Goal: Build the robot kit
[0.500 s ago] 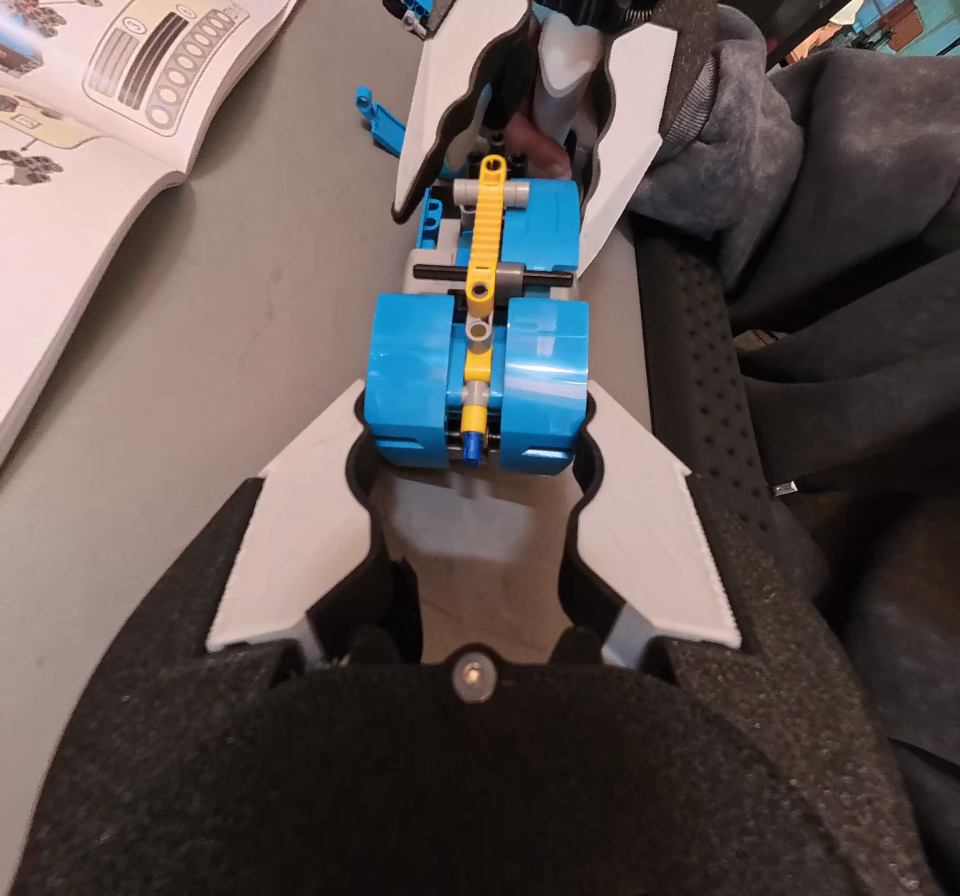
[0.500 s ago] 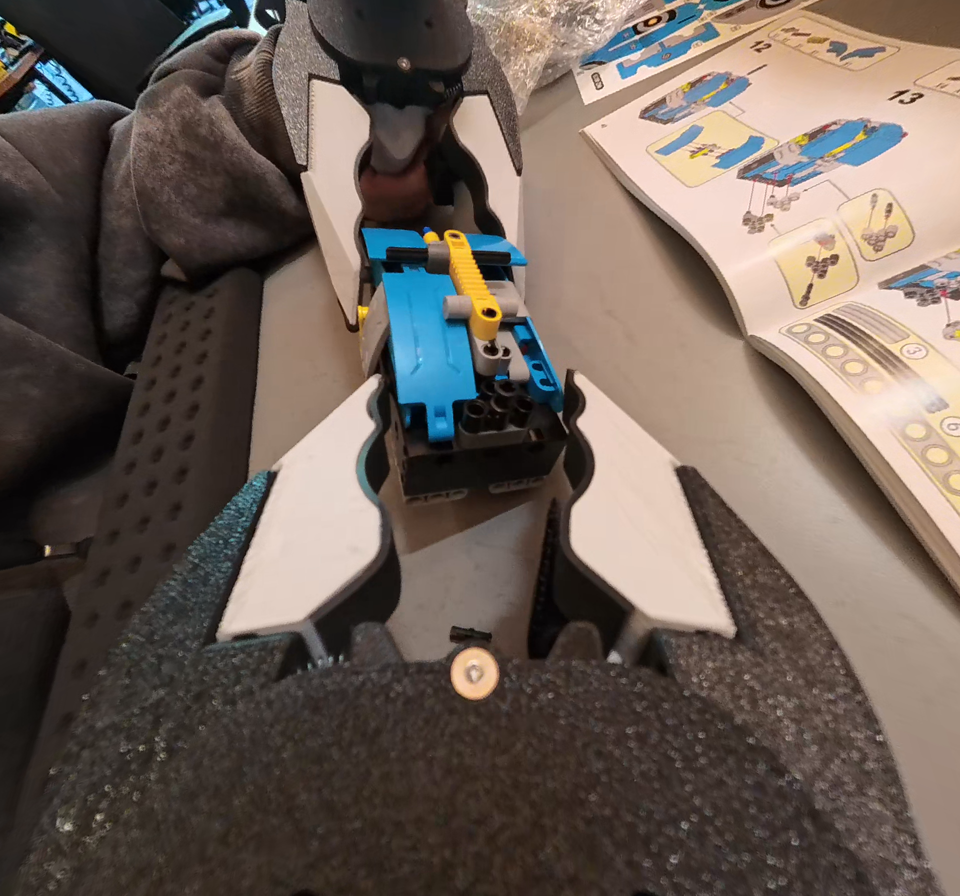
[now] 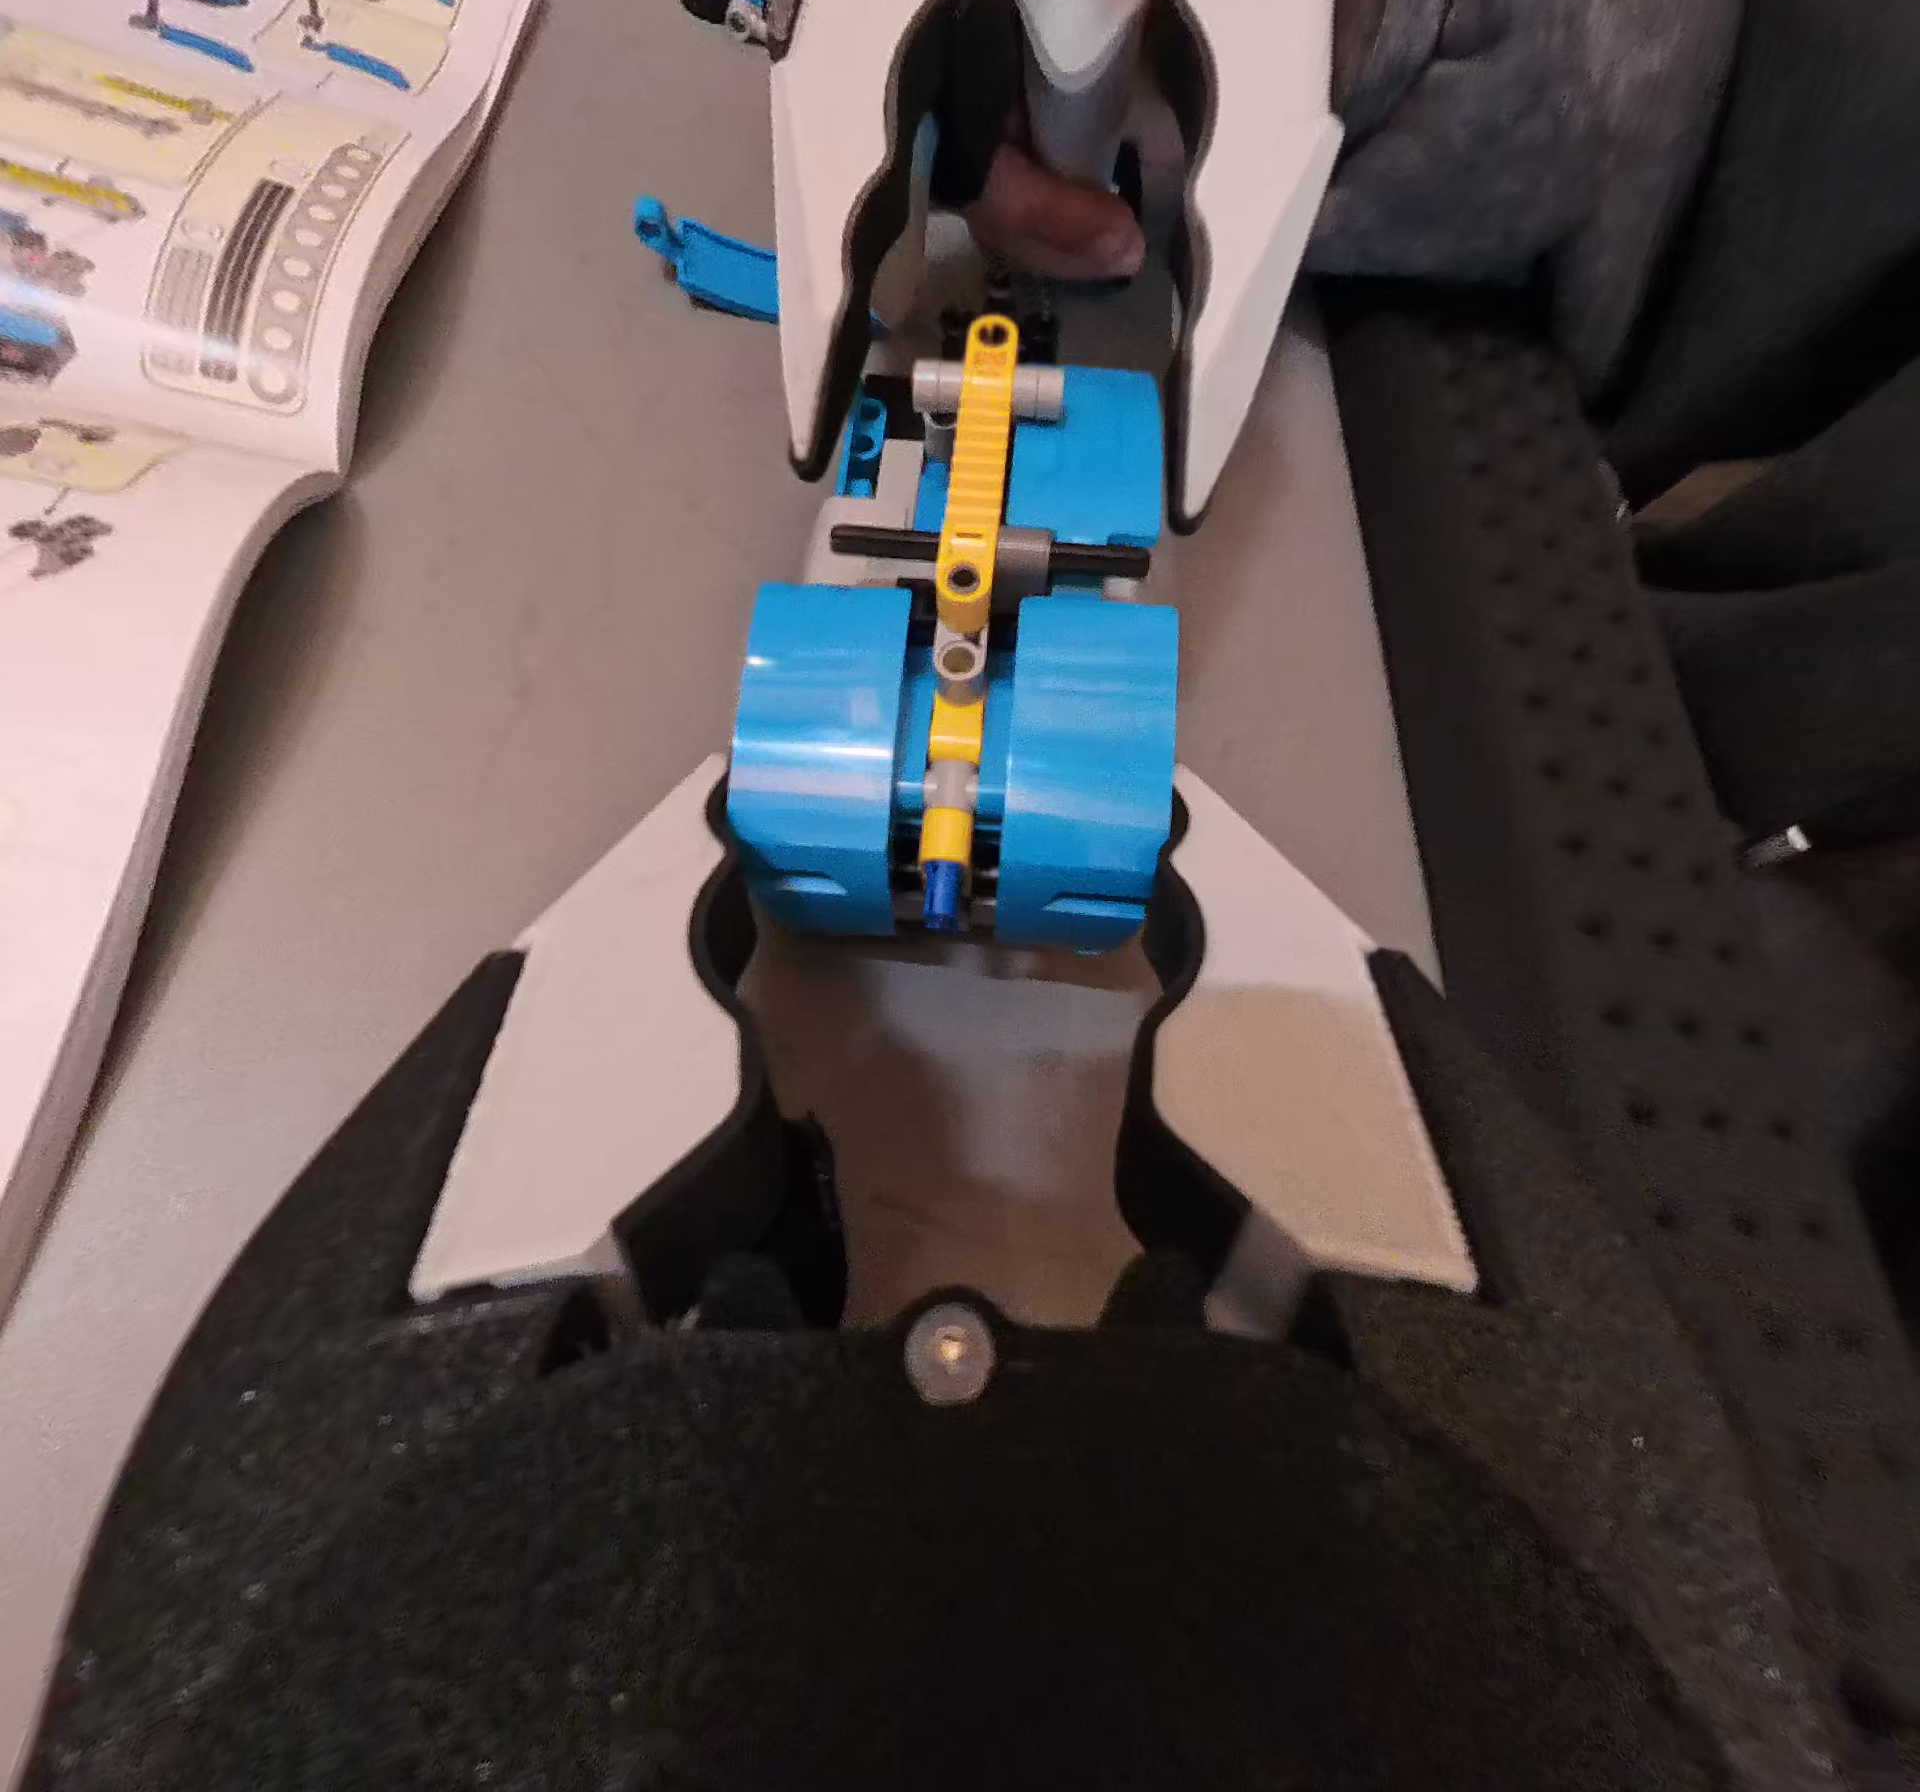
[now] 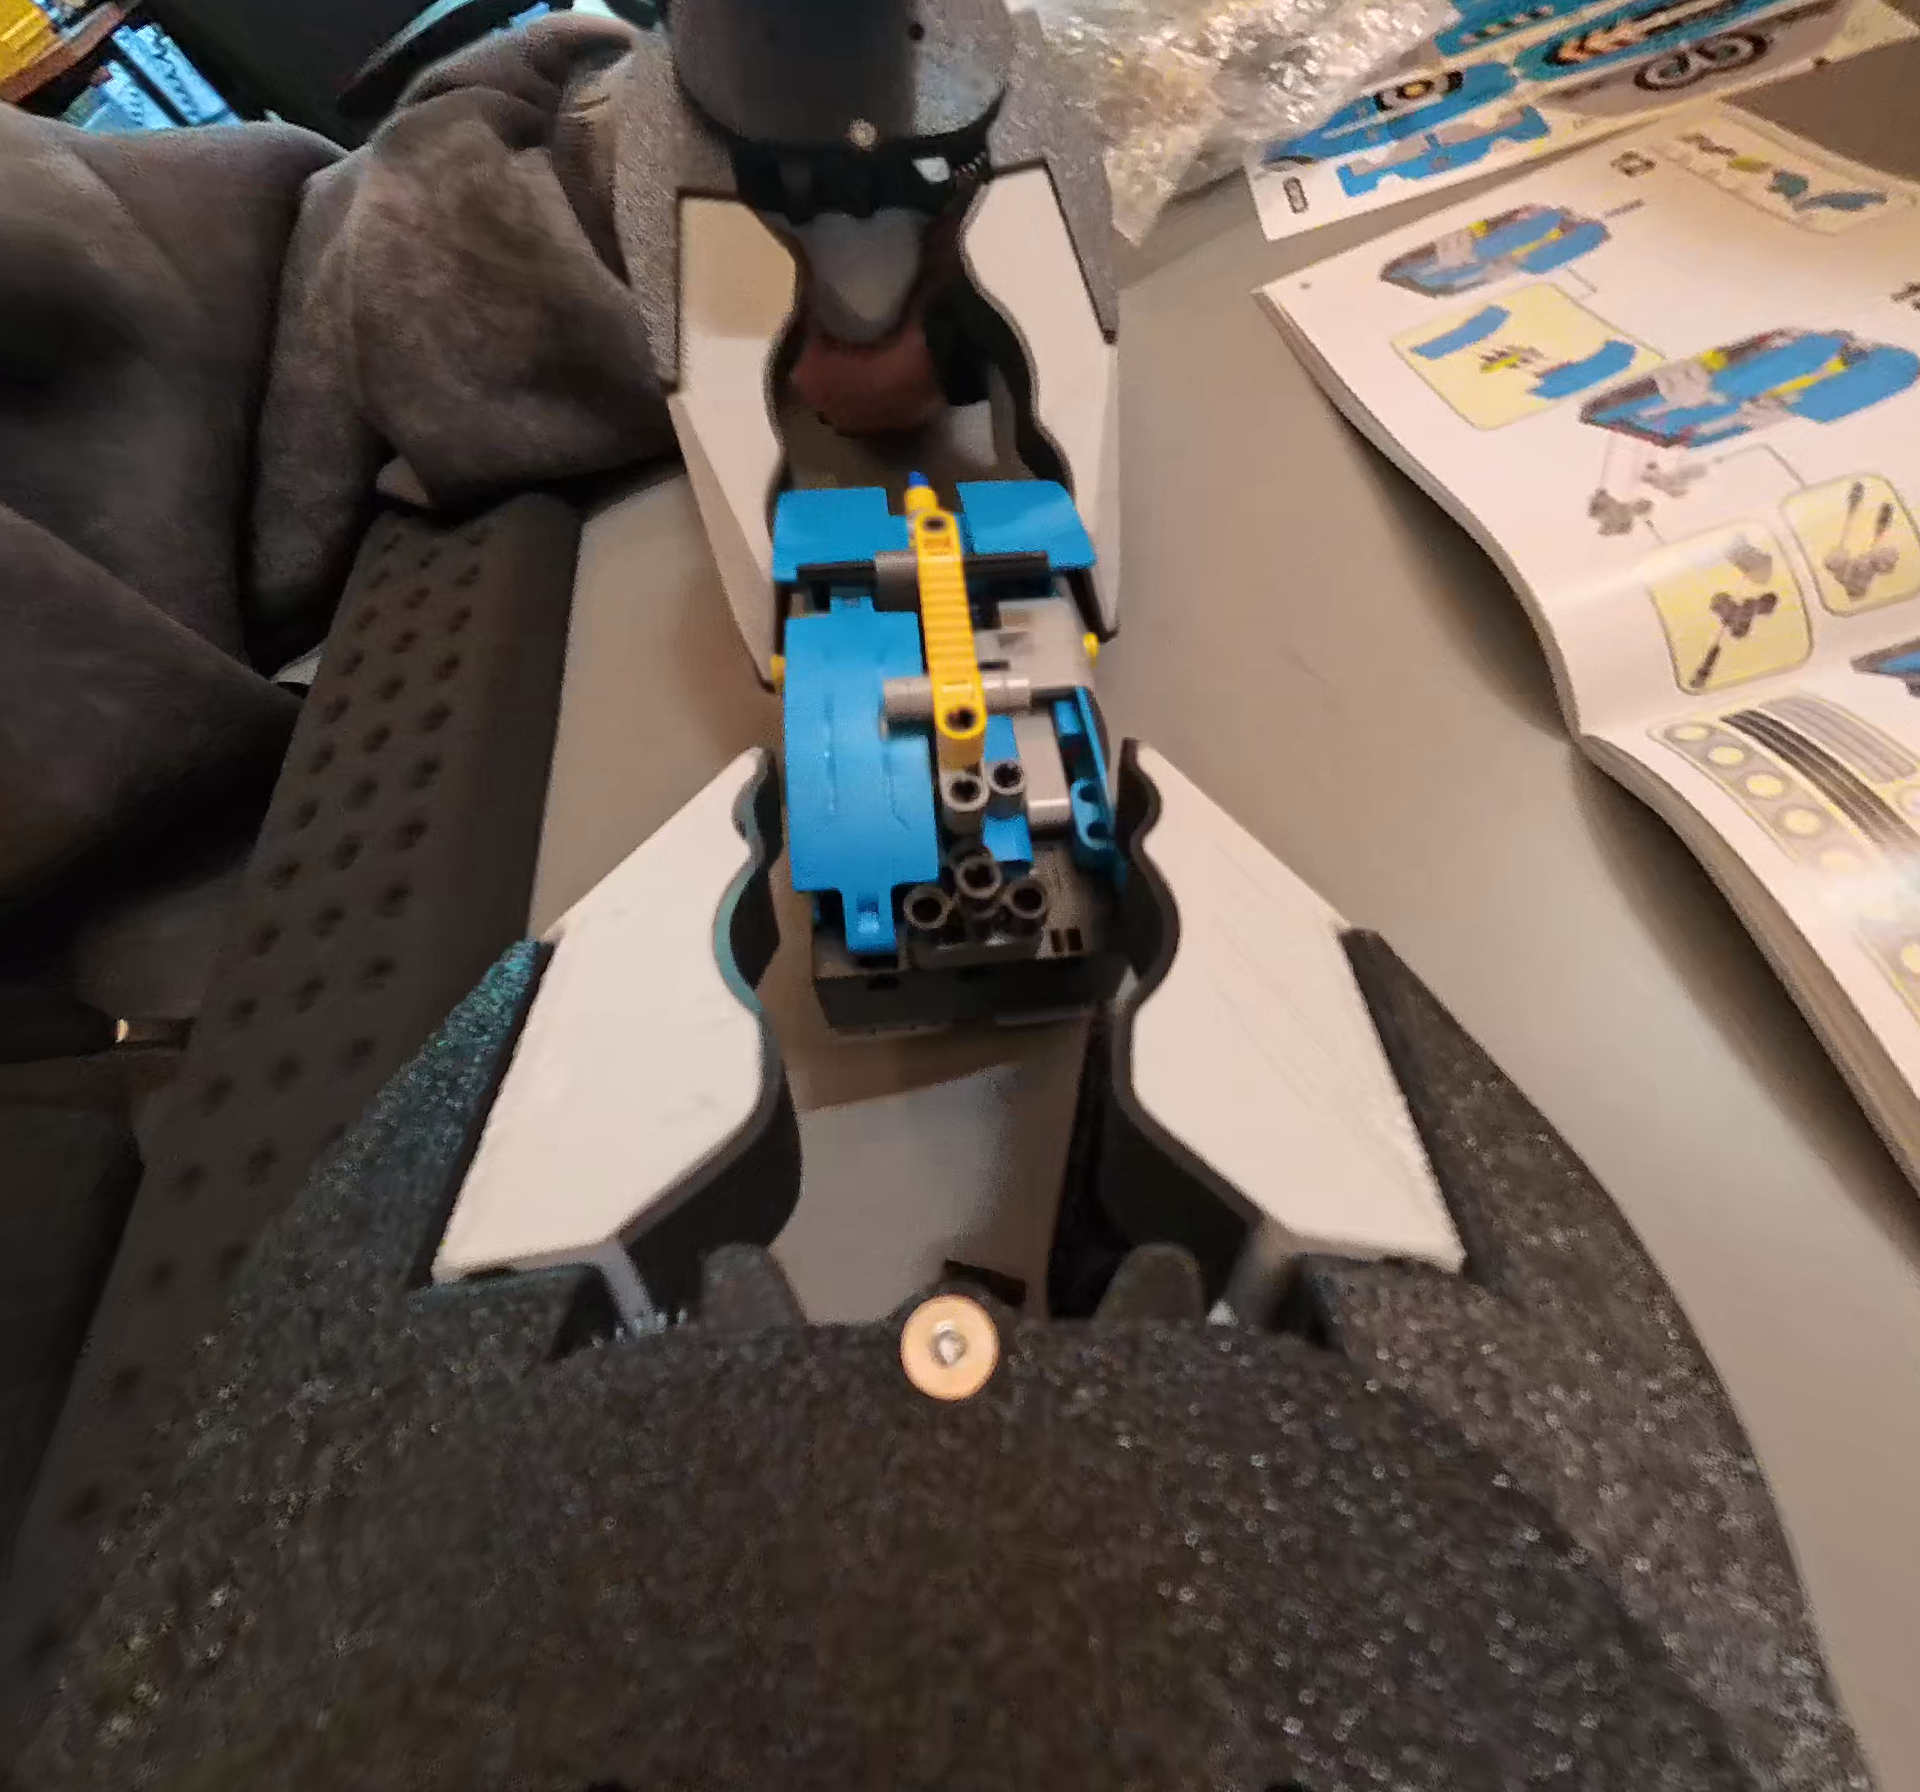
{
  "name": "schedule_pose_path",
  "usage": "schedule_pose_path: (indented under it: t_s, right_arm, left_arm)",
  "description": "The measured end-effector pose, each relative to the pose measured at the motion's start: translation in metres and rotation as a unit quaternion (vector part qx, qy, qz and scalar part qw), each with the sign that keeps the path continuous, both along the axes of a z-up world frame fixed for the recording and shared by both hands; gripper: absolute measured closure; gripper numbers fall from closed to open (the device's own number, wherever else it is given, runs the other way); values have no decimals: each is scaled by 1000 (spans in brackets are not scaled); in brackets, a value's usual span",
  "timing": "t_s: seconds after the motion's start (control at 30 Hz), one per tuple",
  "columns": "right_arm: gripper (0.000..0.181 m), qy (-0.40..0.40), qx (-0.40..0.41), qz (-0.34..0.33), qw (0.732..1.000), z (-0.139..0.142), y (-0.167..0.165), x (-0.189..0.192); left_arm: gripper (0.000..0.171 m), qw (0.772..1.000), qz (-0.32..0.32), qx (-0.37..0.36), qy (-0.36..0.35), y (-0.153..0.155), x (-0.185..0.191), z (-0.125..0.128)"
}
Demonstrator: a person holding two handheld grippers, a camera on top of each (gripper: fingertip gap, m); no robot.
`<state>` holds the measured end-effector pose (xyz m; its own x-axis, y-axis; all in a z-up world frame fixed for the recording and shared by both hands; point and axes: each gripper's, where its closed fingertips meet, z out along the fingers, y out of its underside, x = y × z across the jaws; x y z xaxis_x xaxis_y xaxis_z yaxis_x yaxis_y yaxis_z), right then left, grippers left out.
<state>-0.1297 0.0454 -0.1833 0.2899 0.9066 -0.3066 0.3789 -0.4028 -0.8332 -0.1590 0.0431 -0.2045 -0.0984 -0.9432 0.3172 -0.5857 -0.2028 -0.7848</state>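
Left gripper point(image 3: 951, 849) pinches the rounded blue end of the brick model point(image 3: 1081, 755). Right gripper point(image 4: 945, 807) pinches its black end. The model was skewed half a second ago and now lies straight between them, over the desk point(image 3: 520, 703). Instruction booklet point(image 3: 208, 288) lies at 10 o'clock.

Toy model point(image 3: 951, 755) blue, yellow beam point(image 3: 977, 464) — table point(image 3: 499, 703) grey, booklet point(image 3: 156, 288) white.
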Motion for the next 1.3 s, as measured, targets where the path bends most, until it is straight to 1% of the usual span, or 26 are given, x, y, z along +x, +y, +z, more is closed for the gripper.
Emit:
schedule_pose_path:
  t_s: [0.13, 0.2, 0.27, 0.33, 0.4, 0.47, 0.6, 0.9, 1.1, 1.23, 1.3]
  right_arm:
    - [116, -2, 22, 14, 1000, 3, -7, -6]
    - [118, 2, 43, 13, 999, 9, -9, -9]
    - [124, 1, 75, 1, 997, 18, -10, -12]
    - [131, -21, 122, -10, 992, 20, -11, -17]
    - [133, -66, 165, -21, 984, 12, -8, -20]
    - [135, -100, 180, -17, 978, 4, -8, -22]
    - [137, -90, 139, -19, 986, 3, -9, -25]
    - [141, -57, 100, -16, 993, 9, -11, -22]
    - [141, -63, 91, -5, 994, 6, -11, -24]
    - [145, -28, 34, 22, 999, 7, -18, -23]
    - [146, -26, 32, 26, 999, 8, -19, -23]
  left_arm:
    - [96, 999, -15, 49, 3, -2, -1, -2]
    - [96, 997, -18, 72, 3, -3, -1, -3]
    - [96, 994, -21, 106, 5, -3, 0, -5]
    - [96, 991, -24, 135, 6, -3, 2, -7]
    - [96, 990, -24, 140, 7, -3, 2, -8]
    - [96, 990, -21, 140, 10, -2, 2, -8]
    - [96, 987, -21, 160, 13, -3, 4, -10]
    - [96, 987, -23, 160, 11, -4, 4, -10]
    - [96, 986, -22, 165, 12, -4, 4, -10]
    - [95, 986, -31, 166, 10, -7, 4, -10]
    - [95, 986, -31, 165, 10, -7, 5, -10]
